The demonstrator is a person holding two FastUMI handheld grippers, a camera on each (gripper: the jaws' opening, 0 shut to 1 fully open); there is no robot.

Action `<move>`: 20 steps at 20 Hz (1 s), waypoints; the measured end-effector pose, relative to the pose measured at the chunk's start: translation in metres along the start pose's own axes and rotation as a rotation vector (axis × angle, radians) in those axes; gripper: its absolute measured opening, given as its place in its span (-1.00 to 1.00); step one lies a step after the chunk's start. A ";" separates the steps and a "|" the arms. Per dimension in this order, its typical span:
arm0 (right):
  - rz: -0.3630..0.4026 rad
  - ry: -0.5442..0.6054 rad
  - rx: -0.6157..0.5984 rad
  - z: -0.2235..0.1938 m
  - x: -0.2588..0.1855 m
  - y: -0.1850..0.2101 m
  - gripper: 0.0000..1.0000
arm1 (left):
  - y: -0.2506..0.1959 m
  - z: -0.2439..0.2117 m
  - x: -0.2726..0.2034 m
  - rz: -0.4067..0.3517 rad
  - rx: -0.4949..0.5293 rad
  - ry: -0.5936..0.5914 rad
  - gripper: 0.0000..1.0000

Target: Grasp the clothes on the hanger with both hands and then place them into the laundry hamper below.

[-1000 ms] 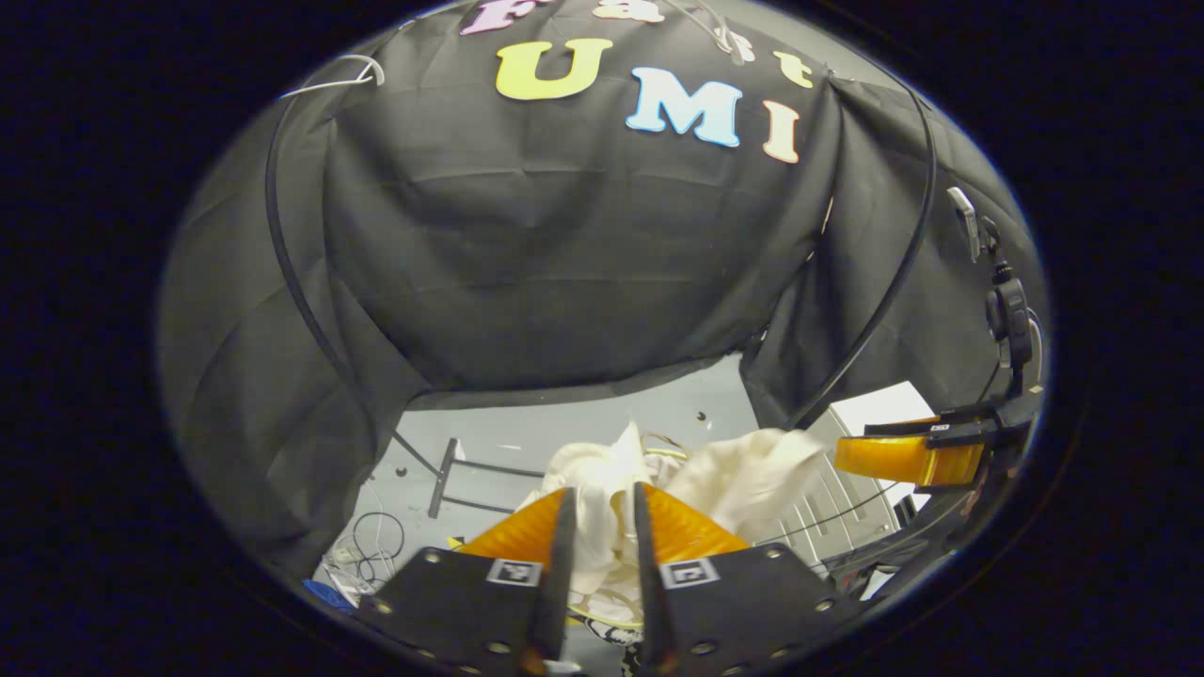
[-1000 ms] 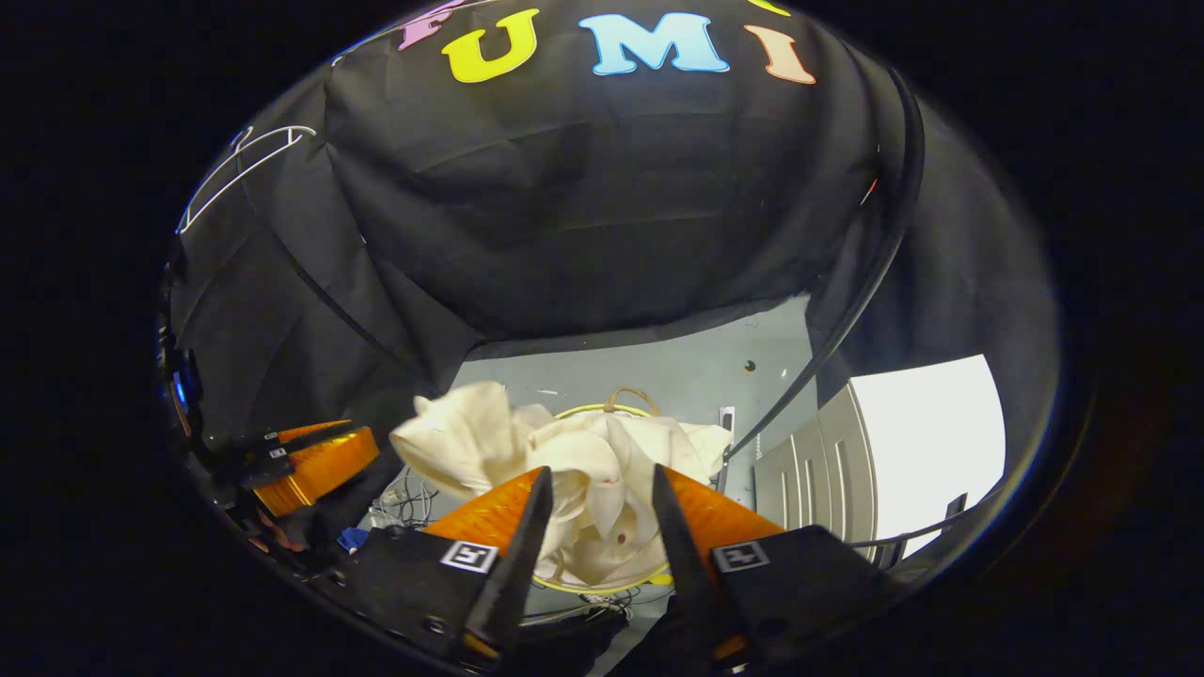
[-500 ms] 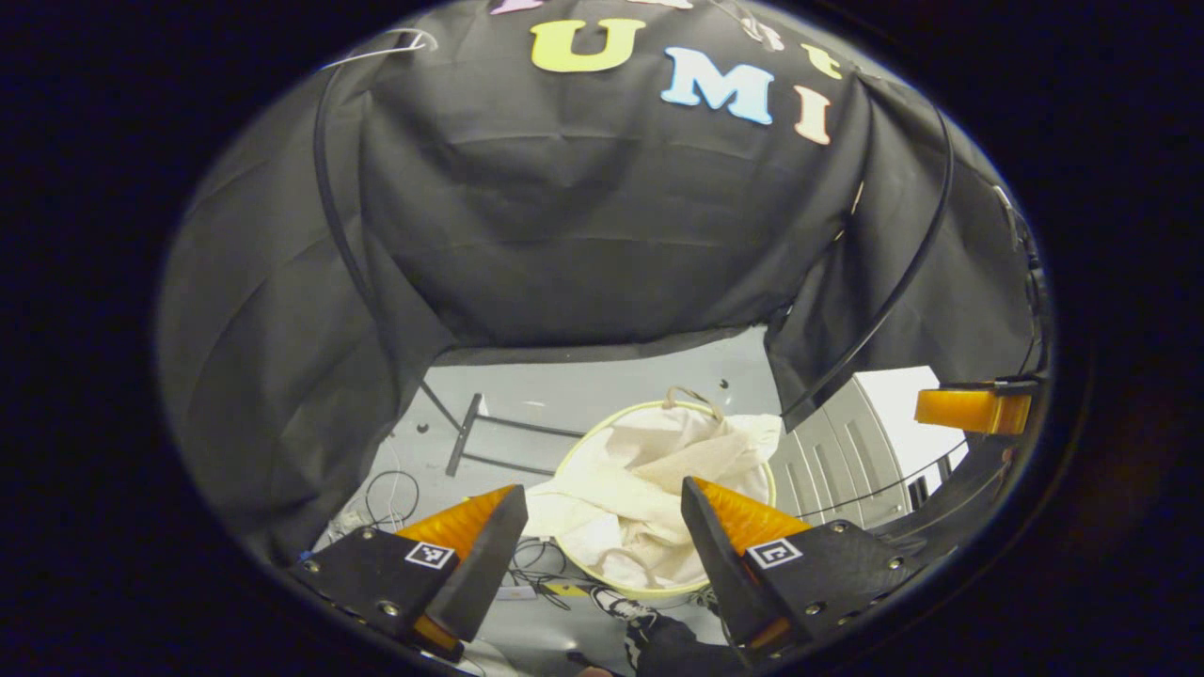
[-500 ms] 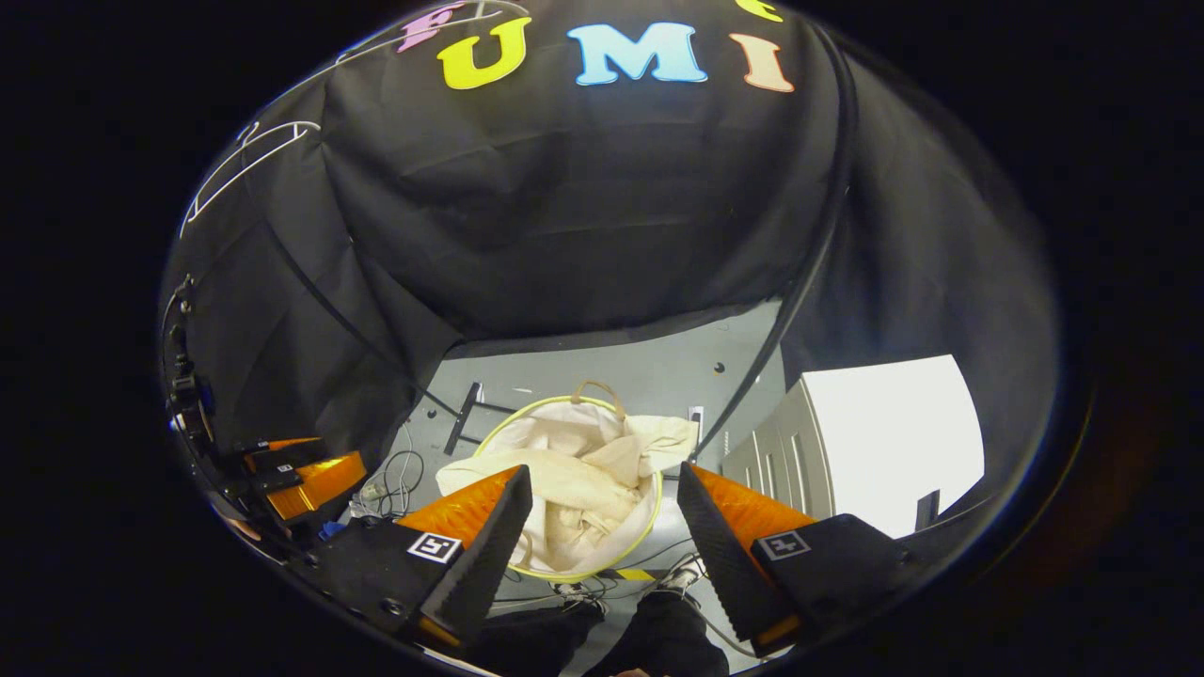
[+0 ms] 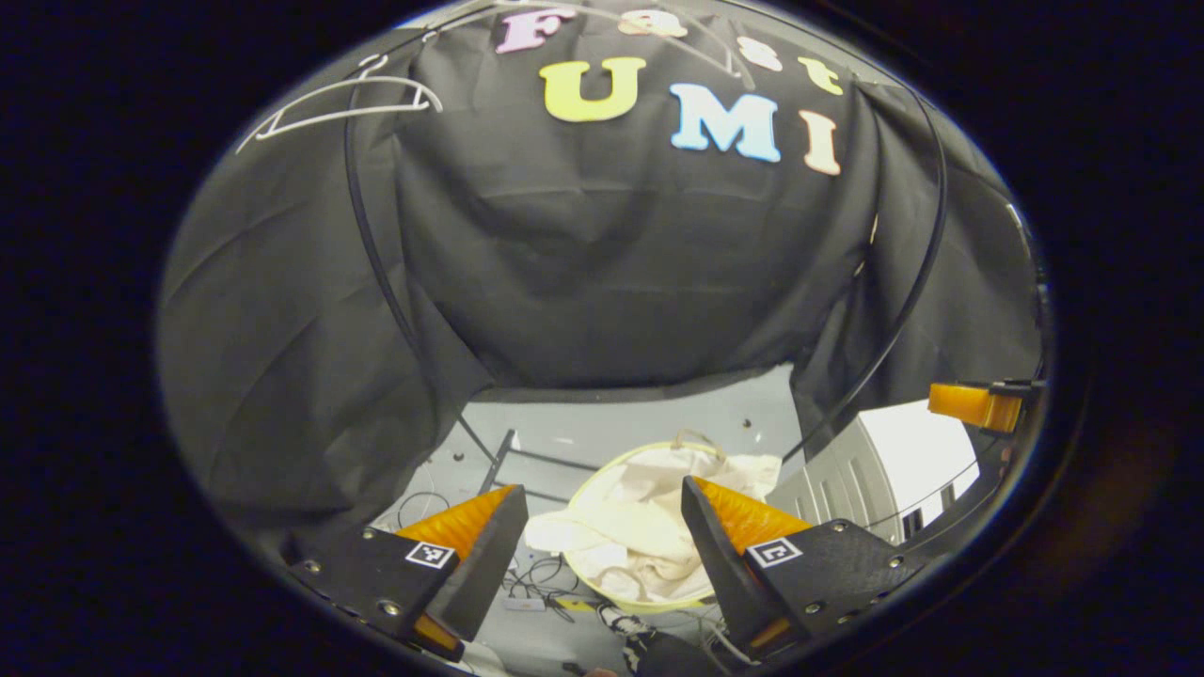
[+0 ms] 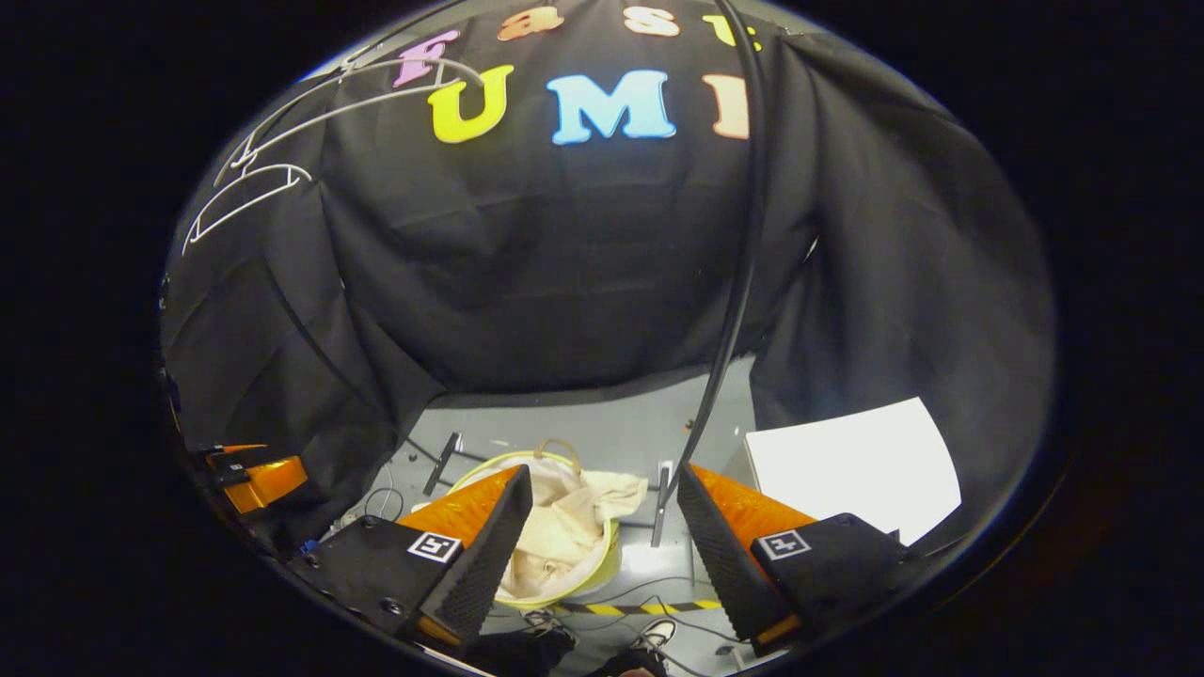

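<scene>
Both grippers hung above the hamper, each with fingers spread wide and nothing between them. The left gripper looked down past its fingers at the clothes, a pale bundle heaped inside the hamper, with one fold draped over the near-left rim and a corner lapping the far-right rim. From the right gripper the hamper lay below and slightly left of centre, the clothes again mostly inside, one flap hanging over the rim toward a white panel. A bare white hanger showed high above the hamper against the cloth wall. Judged the placing essentially done. If tidying followed, the overhanging fold ran left-to-right across the hamper; the left gripper seemed more directly over it, so nearer for a push inward.
</scene>
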State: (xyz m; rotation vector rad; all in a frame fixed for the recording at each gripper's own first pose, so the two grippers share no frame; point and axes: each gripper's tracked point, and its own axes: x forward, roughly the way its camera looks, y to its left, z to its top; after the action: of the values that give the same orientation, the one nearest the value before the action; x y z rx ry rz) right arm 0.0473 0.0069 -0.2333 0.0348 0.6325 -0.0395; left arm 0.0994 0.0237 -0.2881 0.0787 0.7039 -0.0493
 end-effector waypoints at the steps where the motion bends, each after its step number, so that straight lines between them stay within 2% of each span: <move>1: -0.007 -0.040 -0.008 0.012 -0.004 -0.007 0.96 | -0.006 0.022 -0.011 0.012 0.002 -0.056 0.93; 5: -0.034 -0.223 -0.051 0.065 -0.031 -0.032 0.96 | -0.026 0.114 -0.067 0.065 0.024 -0.301 0.92; 10: -0.020 -0.459 -0.033 0.131 -0.078 -0.049 0.96 | -0.063 0.215 -0.145 0.078 -0.008 -0.599 0.90; 14: -0.031 -0.582 -0.026 0.165 -0.114 -0.072 0.96 | -0.079 0.246 -0.184 0.090 -0.048 -0.720 0.90; 16: -0.023 -0.653 -0.003 0.172 -0.136 -0.082 0.95 | -0.091 0.243 -0.198 0.094 -0.092 -0.750 0.89; 19: 0.039 -0.735 0.021 0.163 -0.149 -0.089 0.94 | -0.096 0.221 -0.199 0.109 -0.135 -0.762 0.89; 20: 0.039 -0.731 0.029 0.145 -0.156 -0.097 0.95 | -0.094 0.211 -0.204 0.134 -0.137 -0.789 0.89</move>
State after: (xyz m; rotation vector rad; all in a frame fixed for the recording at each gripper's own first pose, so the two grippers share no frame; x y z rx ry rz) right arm 0.0023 -0.0920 -0.0260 0.0574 -0.0994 -0.0208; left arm 0.0734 -0.0852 -0.0012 -0.0276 -0.0883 0.0946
